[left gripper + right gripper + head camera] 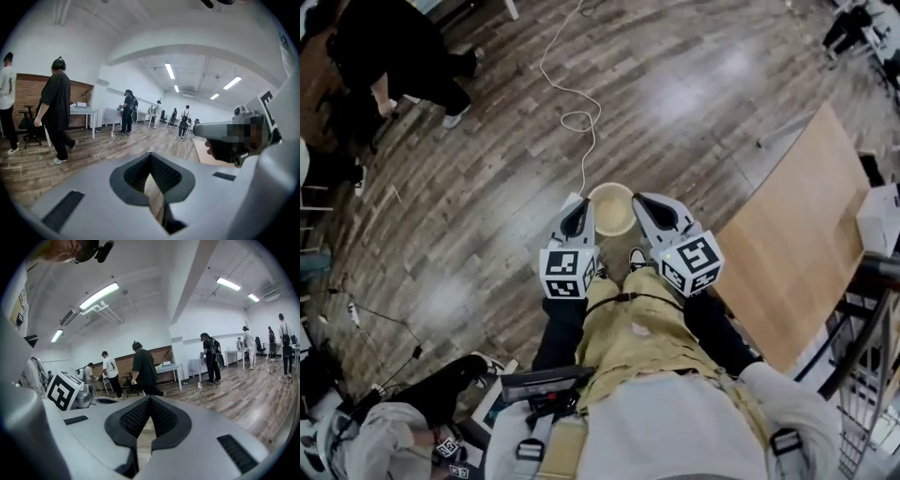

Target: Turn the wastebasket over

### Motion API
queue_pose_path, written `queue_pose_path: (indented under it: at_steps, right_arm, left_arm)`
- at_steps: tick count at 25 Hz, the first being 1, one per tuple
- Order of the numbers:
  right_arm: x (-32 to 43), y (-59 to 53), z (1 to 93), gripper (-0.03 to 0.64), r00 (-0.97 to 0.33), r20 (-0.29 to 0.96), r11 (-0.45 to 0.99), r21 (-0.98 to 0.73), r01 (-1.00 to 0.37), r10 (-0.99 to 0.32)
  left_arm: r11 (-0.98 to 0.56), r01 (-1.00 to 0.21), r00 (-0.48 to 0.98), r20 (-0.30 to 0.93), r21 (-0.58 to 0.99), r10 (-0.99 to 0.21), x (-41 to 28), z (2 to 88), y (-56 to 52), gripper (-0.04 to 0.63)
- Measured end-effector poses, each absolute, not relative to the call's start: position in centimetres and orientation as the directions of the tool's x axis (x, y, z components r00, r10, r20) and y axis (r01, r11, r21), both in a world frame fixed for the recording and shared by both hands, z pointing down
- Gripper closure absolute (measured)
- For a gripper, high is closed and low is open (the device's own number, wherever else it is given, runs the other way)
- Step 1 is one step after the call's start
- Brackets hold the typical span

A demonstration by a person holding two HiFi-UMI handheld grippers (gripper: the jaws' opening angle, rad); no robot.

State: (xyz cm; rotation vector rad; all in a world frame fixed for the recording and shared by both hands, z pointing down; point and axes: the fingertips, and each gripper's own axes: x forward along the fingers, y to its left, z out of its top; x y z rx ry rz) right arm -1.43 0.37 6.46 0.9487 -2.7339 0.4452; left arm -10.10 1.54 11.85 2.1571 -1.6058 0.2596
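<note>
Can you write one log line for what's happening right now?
wastebasket: on floor, opening facing up, not yet turned over | left gripper: fingers shut, empty | right gripper: fingers shut, empty

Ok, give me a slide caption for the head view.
Seen from above, the left gripper and right gripper, jaws shut, flank an upright beige wastebasket on the wood floor.

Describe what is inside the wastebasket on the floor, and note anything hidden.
The wastebasket stands mouth up; its pale inside looks empty. The left claw and right claw, nearer the camera, cover its rim's side edges; its underside is hidden.
</note>
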Motion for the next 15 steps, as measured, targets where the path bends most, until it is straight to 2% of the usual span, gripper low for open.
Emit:
queue_pose_path:
  at_steps: [5,15]
  right_arm:
    - [-3.0,-0.2,-0.1,0.597,-0.795,0.176,0.782,-0.15,-0.604,-0.581]
    - [-3.9,0.8,-4.2,0.597,-0.804,0.089,0.798,-0.097,-0.594,-0.588]
  left_arm:
    - [-0.232,-0.945,0.293,0.283,0.23,-0.913,-10.3,4.8,0.8,0.595]
    - [-0.221,-0.949,0.268,0.209,0.226,-0.94,-11.4,0.5,1.2,0.595]
